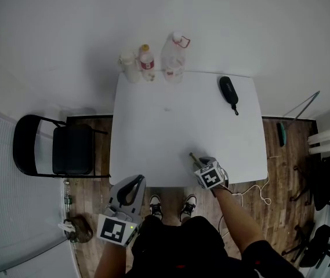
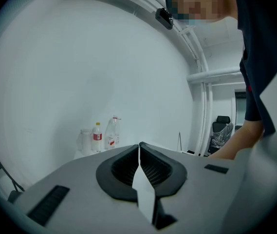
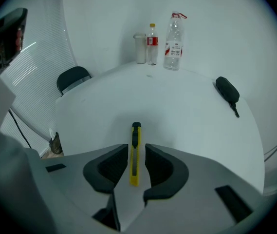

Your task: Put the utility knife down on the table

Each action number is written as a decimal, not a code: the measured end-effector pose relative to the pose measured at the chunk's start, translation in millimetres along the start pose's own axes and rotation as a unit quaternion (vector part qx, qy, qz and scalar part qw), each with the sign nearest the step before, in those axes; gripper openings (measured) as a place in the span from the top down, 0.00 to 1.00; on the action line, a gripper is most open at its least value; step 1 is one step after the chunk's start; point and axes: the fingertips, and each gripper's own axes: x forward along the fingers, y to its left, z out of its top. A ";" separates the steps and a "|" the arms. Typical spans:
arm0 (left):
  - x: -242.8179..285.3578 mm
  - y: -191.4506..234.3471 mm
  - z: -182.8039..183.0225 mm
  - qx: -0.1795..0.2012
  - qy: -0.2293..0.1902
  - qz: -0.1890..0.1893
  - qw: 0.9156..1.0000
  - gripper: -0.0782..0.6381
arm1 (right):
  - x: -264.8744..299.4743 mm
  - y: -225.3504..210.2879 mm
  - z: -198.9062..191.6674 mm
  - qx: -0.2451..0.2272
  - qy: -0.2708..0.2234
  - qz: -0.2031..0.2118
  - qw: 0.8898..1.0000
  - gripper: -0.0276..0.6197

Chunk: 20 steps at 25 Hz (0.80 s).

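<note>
Two grippers show in the head view: the left gripper [image 1: 136, 180] hangs beside the near edge of the white table [image 1: 153, 120], and the right gripper [image 1: 198, 161] tilts down over it. In the left gripper view, its jaws meet on nothing. In the right gripper view, the yellow utility knife [image 3: 135, 152] lies on the table between parted jaws, neither pad touching it.

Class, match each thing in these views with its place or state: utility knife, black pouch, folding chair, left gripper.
Things:
1. utility knife
2. black pouch
3. folding chair
4. left gripper

Places or states:
A. on the floor beside the table, at its left in the head view
B. jaws together, nothing between them
C. lying between the open jaws of the right gripper
D. near the table's far right corner

Pairs: 1-C, 2-D, 3-A, 4-B
</note>
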 end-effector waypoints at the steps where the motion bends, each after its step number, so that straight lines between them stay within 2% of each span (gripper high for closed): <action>1: 0.0 -0.4 1.3 0.005 -0.002 -0.002 1.000 0.85 | -4.6 -0.7 1.9 0.006 -0.009 -0.001 1.000 0.77; 3: 1.4 -2.8 5.8 0.003 -0.004 -0.004 1.000 0.85 | -18.4 -3.4 9.3 0.020 -0.036 -0.005 0.999 0.77; 6: 5.6 -7.6 15.5 0.002 -0.011 -0.009 1.000 0.85 | -52.9 -8.8 31.4 0.044 -0.101 -0.013 0.994 0.77; 8: 7.6 -11.6 23.5 0.013 -0.020 -0.015 1.000 0.85 | -84.0 -11.3 47.5 0.058 -0.148 -0.021 0.987 0.82; 10: 9.8 -18.3 32.2 0.020 -0.029 -0.023 0.999 0.85 | -119.0 -14.0 62.5 0.072 -0.193 -0.027 0.978 0.87; 14: 16.1 -33.2 53.7 0.039 -0.046 -0.040 0.997 0.85 | -193.3 -17.6 89.1 0.077 -0.281 -0.042 0.956 0.89; 20: 22.4 -57.6 92.0 0.054 -0.078 -0.070 0.993 0.85 | -289.2 -13.0 110.0 0.064 -0.372 -0.066 0.924 0.91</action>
